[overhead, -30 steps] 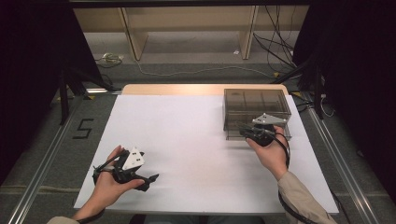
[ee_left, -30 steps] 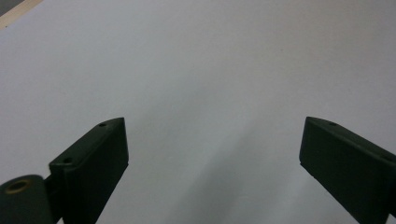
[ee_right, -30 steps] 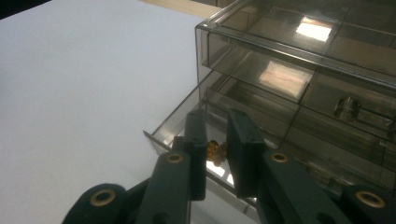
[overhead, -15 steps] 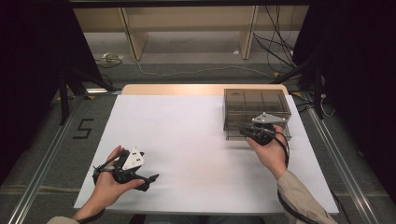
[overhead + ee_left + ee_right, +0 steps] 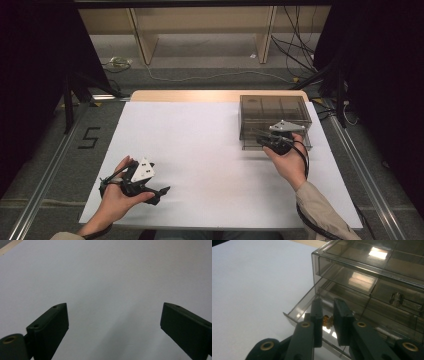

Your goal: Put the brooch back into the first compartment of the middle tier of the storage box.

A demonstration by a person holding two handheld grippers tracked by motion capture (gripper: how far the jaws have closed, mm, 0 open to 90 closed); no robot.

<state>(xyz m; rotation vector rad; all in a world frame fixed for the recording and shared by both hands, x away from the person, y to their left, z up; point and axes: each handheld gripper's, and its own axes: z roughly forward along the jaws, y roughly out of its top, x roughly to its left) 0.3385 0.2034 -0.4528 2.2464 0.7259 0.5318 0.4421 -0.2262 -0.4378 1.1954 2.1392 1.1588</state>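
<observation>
High view: drawer box [image 5: 274,112] sits at the white counter's [image 5: 200,145] far right; right fingers [image 5: 327,322] clamp the open lower drawer's [image 5: 312,307] knob [image 5: 326,320]. Left fingers [image 5: 113,327] gape over bare counter. Grey floor [image 5: 210,75], cables [image 5: 295,50] behind.

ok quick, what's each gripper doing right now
left gripper: open, holding nothing, over the white table cover.
right gripper: closed on the small knob of the drawer, which is part open.

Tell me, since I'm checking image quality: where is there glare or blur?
Right gripper view: bright patches of glare on the smoky drawer box, and the near right tool is soft. Left gripper view: even, shadowless white table. High view: dark surroundings.
</observation>
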